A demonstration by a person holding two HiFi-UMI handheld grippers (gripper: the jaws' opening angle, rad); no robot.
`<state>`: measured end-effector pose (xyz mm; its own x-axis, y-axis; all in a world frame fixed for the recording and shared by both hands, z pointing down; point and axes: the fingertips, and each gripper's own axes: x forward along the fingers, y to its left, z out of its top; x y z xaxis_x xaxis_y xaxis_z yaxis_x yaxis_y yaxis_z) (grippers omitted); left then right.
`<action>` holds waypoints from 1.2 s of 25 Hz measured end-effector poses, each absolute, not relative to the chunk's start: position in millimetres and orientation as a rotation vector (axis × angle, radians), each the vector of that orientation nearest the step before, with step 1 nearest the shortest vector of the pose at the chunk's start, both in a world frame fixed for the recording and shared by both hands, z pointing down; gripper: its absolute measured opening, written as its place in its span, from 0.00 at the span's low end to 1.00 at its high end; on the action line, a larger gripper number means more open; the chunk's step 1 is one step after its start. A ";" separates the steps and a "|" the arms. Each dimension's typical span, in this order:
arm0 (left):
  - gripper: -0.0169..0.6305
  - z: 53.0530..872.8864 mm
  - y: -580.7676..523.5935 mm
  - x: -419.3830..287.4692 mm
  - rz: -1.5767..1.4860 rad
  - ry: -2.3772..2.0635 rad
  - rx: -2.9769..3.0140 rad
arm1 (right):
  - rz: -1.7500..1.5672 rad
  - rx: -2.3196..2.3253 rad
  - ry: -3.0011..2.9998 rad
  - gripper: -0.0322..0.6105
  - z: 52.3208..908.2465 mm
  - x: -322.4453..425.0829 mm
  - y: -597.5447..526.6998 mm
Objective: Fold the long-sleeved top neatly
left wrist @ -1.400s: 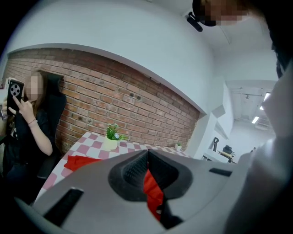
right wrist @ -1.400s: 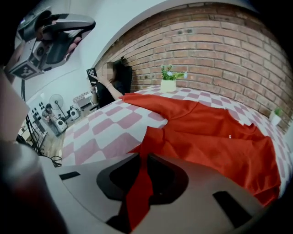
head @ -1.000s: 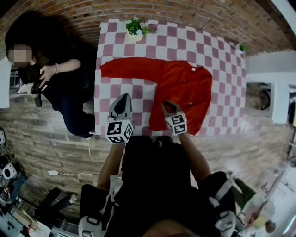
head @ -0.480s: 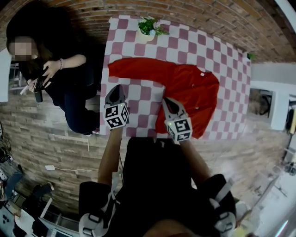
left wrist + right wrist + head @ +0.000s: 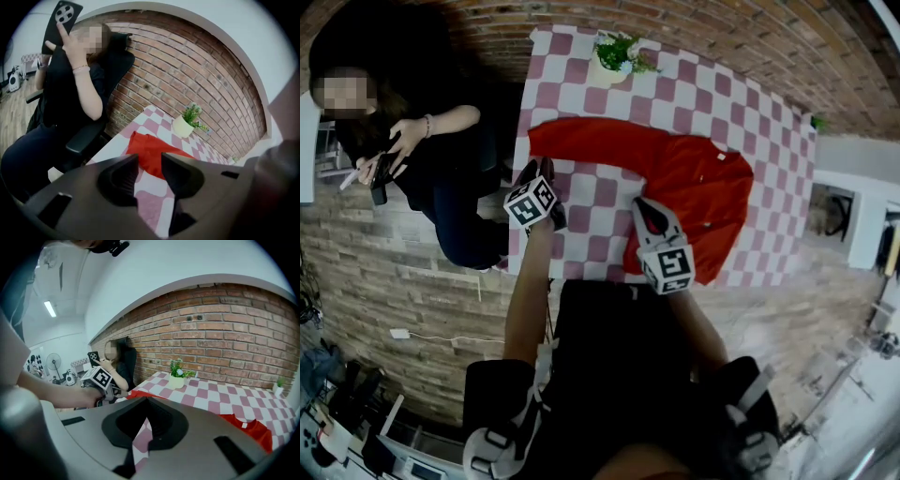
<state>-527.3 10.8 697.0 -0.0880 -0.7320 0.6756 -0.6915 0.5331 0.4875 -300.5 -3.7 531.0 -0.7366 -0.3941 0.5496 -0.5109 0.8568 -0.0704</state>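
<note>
Jaws on my left gripper have just been opening and now stand well apart, gripping nothing; through the gap I see the cuff end of the red sleeve lying on the table beyond. From the head view that gripper sits at the table's left edge, just beside the cuff, though I can't quite tell whether it touches the cloth.

My right gripper is closed tight and empty, held near the hem.

The long-sleeved top lies flat on the pink-and-white checked table, with its body to the right and one sleeve stretched out leftward.

A potted plant stands at the far edge by the brick wall. A seated person beside the table holds a phone.
</note>
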 end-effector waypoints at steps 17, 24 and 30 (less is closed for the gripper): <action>0.16 745.5 -13.4 -541.0 -0.086 -1.714 1.064 | 0.353 0.661 -2.482 0.06 556.8 -333.6 -21.5; 0.09 726.0 -21.8 -538.7 -0.022 -1.790 1.170 | 0.363 0.712 -2.469 0.06 553.9 -314.9 -28.6; 0.09 650.3 -47.5 -512.1 0.178 -1.908 1.517 | 0.388 0.833 -2.465 0.06 548.6 -269.7 -38.7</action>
<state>-512.1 -47.5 650.3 -0.0856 -0.8091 0.5814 -0.9029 0.3097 0.2982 -269.7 -38.7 548.6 -0.6847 -0.4835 0.5453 -0.6276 0.7716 -0.1038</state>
